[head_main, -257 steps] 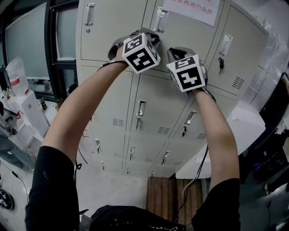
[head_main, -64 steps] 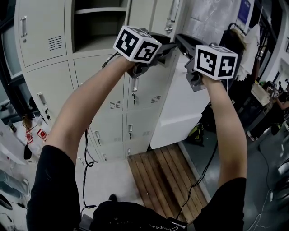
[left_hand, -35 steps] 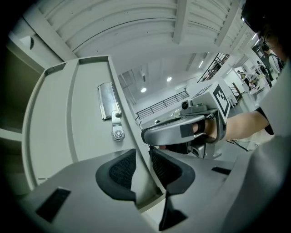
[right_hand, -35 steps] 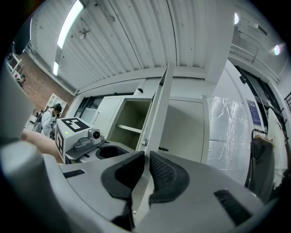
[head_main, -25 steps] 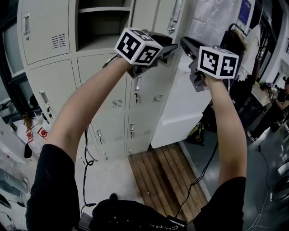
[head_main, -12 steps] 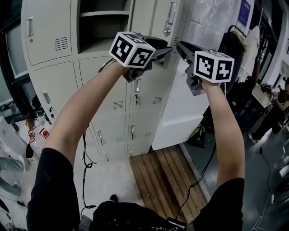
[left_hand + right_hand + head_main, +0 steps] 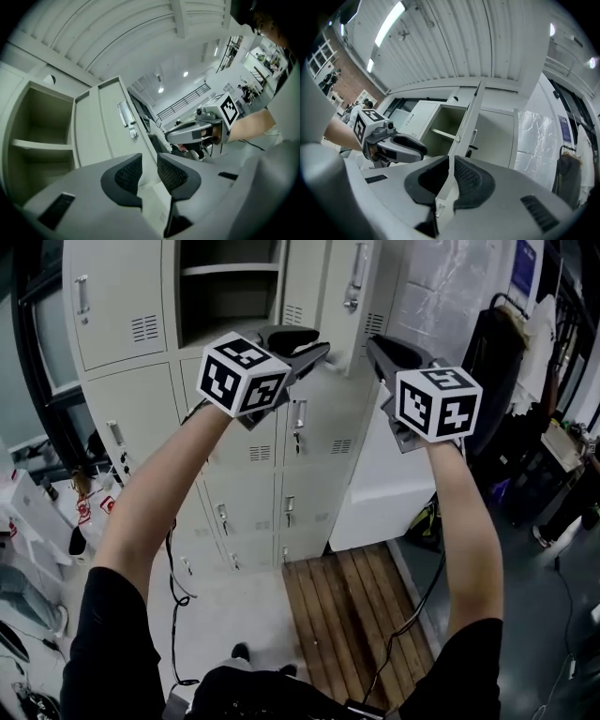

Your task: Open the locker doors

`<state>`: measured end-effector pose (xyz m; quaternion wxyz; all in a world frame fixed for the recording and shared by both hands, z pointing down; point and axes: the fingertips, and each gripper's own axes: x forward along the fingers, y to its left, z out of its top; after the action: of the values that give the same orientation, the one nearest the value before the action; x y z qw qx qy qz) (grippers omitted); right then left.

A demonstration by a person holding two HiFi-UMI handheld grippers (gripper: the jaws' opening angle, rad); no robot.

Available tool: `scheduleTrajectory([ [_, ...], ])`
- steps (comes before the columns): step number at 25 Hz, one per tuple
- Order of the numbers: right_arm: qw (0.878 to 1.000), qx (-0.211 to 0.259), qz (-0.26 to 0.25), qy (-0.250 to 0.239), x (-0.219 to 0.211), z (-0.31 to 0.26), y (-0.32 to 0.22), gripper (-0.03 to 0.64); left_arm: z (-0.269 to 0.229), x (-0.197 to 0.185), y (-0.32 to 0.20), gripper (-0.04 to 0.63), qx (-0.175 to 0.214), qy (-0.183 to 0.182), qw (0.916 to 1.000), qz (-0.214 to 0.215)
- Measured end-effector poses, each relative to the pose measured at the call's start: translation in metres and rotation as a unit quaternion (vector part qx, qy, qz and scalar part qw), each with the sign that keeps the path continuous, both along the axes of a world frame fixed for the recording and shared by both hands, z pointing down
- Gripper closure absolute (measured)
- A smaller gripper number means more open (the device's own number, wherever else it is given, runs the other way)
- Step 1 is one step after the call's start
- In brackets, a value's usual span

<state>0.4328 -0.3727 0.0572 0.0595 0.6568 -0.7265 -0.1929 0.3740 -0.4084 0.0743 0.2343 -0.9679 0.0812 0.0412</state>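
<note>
Head view: pale grey sheet-metal locker door point(image 7: 305, 282) stands open. Left gripper view: left gripper point(image 7: 149, 171) just opened wider, holds nothing. Right gripper view: right gripper point(image 7: 451, 176) pinches door edge; if I pull off-arc, thin edge slips out.

— What's underfoot on your feed?
— I see a grey floor point(image 7: 234, 610) with a slatted wooden platform point(image 7: 352, 601) lying on it.
— And around?
— A dark-framed window point(image 7: 42, 343) at left, a white wall point(image 7: 450, 287) at right, and dark clothes on a rack point(image 7: 497, 352). Overhead I get a ribbed ceiling point(image 7: 454, 42) with tube lights point(image 7: 386, 23).
</note>
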Motion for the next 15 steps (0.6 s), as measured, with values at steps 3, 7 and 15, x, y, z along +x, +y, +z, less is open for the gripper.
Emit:
scheduleTrajectory([
  [3,1.000,0.010,0.002,0.029,-0.018,0.011,0.006,0.560,0.014,-0.022,-0.001,0.533,0.037,-0.003,0.9981,-0.049],
  [7,0.995,0.006,0.007,0.100,-0.053,0.040,0.018,0.560,0.037,-0.057,0.007,0.563,0.079,-0.014,0.9931,-0.086],
  [15,0.994,0.014,0.001,0.111,-0.120,0.068,0.047,0.560,0.078,-0.143,0.045,0.575,0.102,-0.025,0.9894,-0.101],
])
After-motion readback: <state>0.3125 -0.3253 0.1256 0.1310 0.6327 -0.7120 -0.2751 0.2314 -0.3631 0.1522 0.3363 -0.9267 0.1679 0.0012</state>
